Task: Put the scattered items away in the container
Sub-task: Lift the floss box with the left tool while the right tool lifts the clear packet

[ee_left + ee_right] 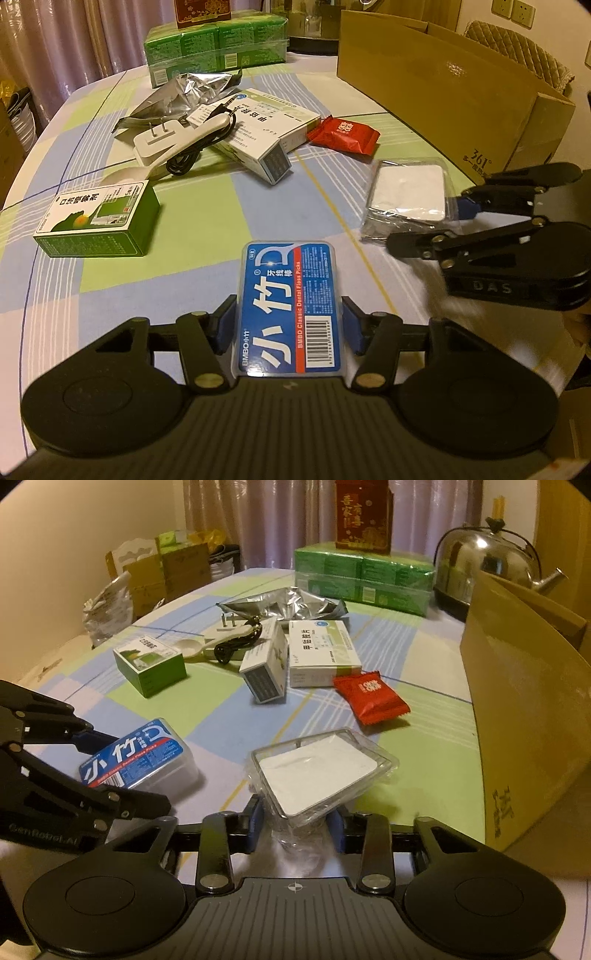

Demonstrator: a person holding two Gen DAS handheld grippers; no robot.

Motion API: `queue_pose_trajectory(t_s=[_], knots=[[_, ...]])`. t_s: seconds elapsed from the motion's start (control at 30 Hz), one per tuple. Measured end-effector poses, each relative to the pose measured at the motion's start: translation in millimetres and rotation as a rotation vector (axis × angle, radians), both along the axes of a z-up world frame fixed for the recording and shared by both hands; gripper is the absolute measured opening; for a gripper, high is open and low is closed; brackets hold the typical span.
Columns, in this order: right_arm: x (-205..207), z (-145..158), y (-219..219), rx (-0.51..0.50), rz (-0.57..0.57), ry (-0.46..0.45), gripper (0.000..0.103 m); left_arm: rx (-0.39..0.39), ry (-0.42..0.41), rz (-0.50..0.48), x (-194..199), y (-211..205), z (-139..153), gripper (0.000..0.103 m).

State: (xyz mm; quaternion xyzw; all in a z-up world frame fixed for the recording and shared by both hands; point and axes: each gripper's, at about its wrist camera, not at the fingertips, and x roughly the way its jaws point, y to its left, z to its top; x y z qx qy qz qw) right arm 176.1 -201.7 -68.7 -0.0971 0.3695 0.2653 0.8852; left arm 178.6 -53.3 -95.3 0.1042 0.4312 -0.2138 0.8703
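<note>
Glossy plastic floss box (290,306) | left hand-held gripper (288,328) clamped | checked tablecloth (221,206)

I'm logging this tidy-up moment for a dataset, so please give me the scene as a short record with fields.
surface: checked tablecloth
container: cardboard box, at the table's right side
left gripper: shut on the blue floss pick box
right gripper: shut on the clear packet with white contents
loose items: green carton, white charger with black cable, white medicine boxes, red snack packet, silver foil bag
in box so far: cannot tell
</note>
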Motion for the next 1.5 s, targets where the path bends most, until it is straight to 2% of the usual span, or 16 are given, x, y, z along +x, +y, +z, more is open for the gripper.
queue_pose_trajectory(t_s=[0.2,0.43,0.7,1.03,1.5], knots=[[-12,6,-7,-0.003,-0.013,-0.020,0.027,-0.010,-0.001,0.010,-2,2,1,0.052],[-25,14,-12,-0.003,-0.022,-0.032,0.027,-0.019,-0.013,0.009,-10,3,8,0.052],[-38,38,-14,-0.001,-0.026,-0.075,0.027,-0.021,-0.030,0.012,-19,4,21,0.052],[-67,69,-22,0.010,-0.042,-0.124,0.027,-0.019,-0.069,0.009,-41,5,50,0.052],[-109,112,-52,0.027,-0.092,-0.205,0.027,-0.026,-0.101,-0.029,-78,-13,80,0.052]])
